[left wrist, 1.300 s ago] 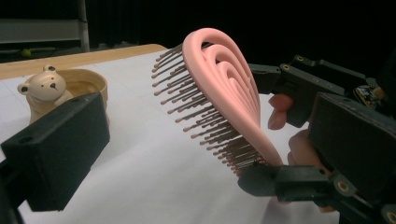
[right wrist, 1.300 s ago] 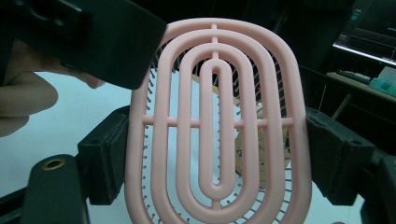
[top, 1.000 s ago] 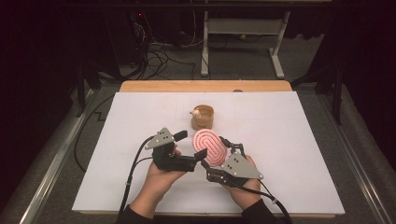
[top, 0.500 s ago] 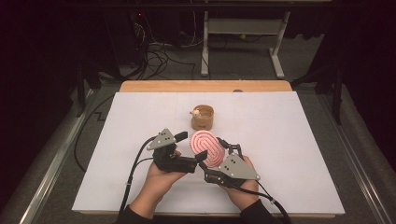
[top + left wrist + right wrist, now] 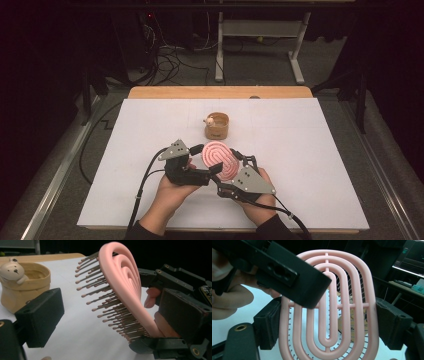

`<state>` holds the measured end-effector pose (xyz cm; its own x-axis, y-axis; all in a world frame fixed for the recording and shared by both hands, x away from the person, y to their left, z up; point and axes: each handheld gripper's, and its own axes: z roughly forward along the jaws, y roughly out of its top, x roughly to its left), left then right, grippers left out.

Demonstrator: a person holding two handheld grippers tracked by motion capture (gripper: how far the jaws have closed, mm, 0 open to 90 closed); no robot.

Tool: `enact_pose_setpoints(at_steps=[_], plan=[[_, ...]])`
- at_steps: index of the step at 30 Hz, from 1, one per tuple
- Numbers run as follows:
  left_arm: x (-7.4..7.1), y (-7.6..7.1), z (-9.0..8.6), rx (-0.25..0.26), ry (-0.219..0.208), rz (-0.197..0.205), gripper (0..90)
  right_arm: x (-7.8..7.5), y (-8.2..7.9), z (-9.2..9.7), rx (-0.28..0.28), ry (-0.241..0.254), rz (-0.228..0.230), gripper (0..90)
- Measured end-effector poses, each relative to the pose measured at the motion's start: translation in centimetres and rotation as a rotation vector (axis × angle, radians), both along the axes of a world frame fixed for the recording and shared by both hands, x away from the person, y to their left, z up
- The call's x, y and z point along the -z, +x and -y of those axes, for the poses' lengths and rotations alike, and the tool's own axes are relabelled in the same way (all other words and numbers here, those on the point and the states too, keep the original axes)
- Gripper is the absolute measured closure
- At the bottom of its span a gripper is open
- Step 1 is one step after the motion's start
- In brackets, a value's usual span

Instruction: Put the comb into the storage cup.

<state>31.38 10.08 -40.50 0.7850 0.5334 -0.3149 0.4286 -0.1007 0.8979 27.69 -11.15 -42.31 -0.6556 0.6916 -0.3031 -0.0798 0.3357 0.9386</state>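
High view: pink brush (image 5: 221,158) sat tilted above the white table sheet (image 5: 310,150), near-centre, between both hands. Right gripper (image 5: 239,162) gripped the brush by its edges from the near right. Left gripper (image 5: 209,159) came in from the left, with one jaw on each side of the brush head. Tan bear cup (image 5: 217,126) stood just beyond the brush, apart from it. Wooden board edge (image 5: 220,92) ran along the far side of the table.

Left gripper view: left gripper (image 5: 110,315) had its jaws wide but had just been closing a little, with the brush (image 5: 125,282) between them. The left jaw stood clear of the bristle tips and the right jaw sat behind the brush back; contact there could not be told. The bristles pointed left toward the bear cup (image 5: 23,287), which stood far left on the sheet. The right gripper's jaw clamped the brush's lower rim.

Right gripper view: right gripper (image 5: 328,327) held the brush (image 5: 329,307) by its left and right rims, both pads pressed on, jaws spread fairly wide to the width of the brush. One of the left gripper's jaws lay across the upper left of the brush back.
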Motion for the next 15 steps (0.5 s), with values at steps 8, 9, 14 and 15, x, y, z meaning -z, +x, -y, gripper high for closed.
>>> enact_pose_setpoints(at_steps=[8,9,14,15], plan=[[0.04,-0.06,-0.16,0.025,-0.027,-0.003,18.4,0.02,-0.05,0.02,0.0,-0.003,0.001,20.2],[0.05,-0.04,-0.18,0.031,-0.029,-0.008,18.6,0.04,-0.04,-0.01,0.001,-0.003,0.004,20.2],[0.08,0.03,-0.28,0.056,-0.043,-0.022,28.2,0.1,-0.07,-0.09,0.003,-0.019,0.012,20.2],[0.08,0.04,-0.31,0.059,-0.044,-0.023,29.5,0.11,-0.07,-0.12,0.001,-0.017,0.01,20.2]])
